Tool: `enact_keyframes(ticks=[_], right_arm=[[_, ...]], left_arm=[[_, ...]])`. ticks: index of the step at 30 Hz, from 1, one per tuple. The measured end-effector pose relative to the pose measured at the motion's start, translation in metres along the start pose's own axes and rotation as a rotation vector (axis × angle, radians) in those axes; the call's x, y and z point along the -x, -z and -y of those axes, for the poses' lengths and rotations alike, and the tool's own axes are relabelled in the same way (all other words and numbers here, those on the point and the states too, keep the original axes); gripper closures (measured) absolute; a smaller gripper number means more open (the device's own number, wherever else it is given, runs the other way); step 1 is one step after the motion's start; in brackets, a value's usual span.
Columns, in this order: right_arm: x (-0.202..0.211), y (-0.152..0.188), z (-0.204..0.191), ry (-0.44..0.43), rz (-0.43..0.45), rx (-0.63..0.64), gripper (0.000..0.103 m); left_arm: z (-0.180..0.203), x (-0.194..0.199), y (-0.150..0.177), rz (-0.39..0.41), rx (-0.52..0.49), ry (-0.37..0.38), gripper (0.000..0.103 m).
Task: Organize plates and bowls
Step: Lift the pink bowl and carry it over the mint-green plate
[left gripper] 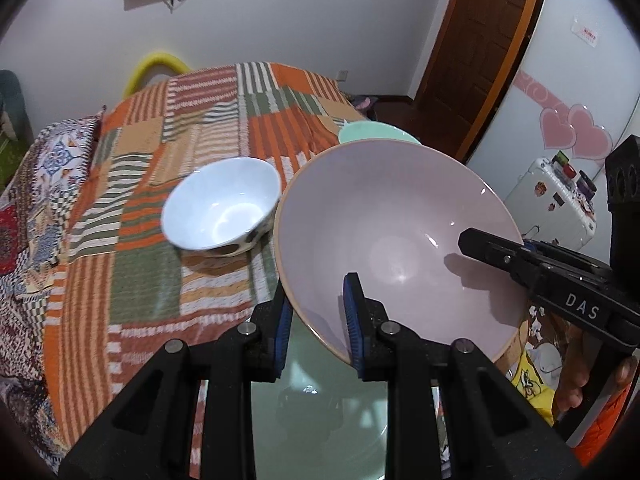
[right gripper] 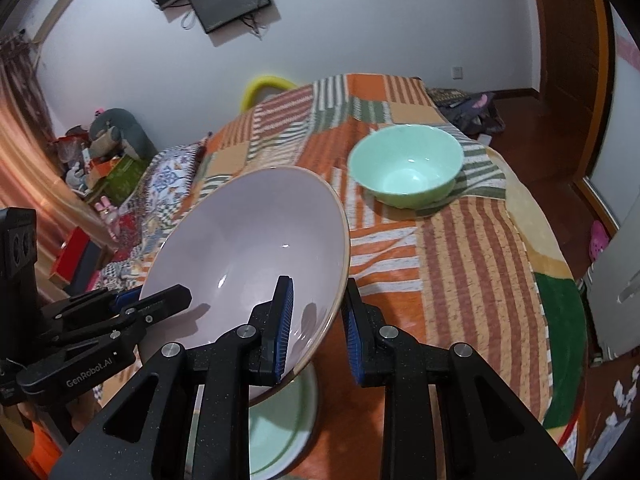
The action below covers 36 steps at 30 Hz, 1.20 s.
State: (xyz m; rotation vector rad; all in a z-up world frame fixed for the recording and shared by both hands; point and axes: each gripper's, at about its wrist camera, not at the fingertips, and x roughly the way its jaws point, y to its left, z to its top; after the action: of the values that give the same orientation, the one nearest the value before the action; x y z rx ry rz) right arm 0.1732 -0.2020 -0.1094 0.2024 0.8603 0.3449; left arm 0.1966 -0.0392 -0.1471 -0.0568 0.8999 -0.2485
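Lilac bowl held tilted over a green plate
Both tongs, left and right, gripped opposite rims; the plate lay directly beneath, at the bed's near edge.

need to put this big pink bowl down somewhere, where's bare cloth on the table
Both grippers, left and right, grip the pink bowl over a pale green plate. Free patches: the striped cloth between the green bowl and the near table edge, and the far cloth behind the white bowl. Crowded: the gap between the white bowl and the pink one.
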Motion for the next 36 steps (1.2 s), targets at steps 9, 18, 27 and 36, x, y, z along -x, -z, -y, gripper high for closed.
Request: enact_keyframes(ticks=[9, 18, 27, 36], right_arm=[[0.005, 0.011, -0.040, -0.048, 0.008, 0.063, 0.081], [-0.006, 0.023, -0.081, -0.108, -0.015, 0.130, 0.080], [-0.027, 0.035, -0.125, -0.155, -0.065, 0.201, 0.080], [-0.054, 0.052, -0.162, -0.180, -0.136, 0.251, 0.080]], left_arm=[[-0.025, 0.047, 0.025, 0.054, 0.053, -0.038, 0.078], [-0.058, 0.088, 0.050, 0.104, 0.117, -0.106, 0.078], [-0.094, 0.110, 0.075, 0.124, 0.183, -0.170, 0.078], [-0.135, 0.113, 0.102, 0.105, 0.260, -0.202, 0.078]])
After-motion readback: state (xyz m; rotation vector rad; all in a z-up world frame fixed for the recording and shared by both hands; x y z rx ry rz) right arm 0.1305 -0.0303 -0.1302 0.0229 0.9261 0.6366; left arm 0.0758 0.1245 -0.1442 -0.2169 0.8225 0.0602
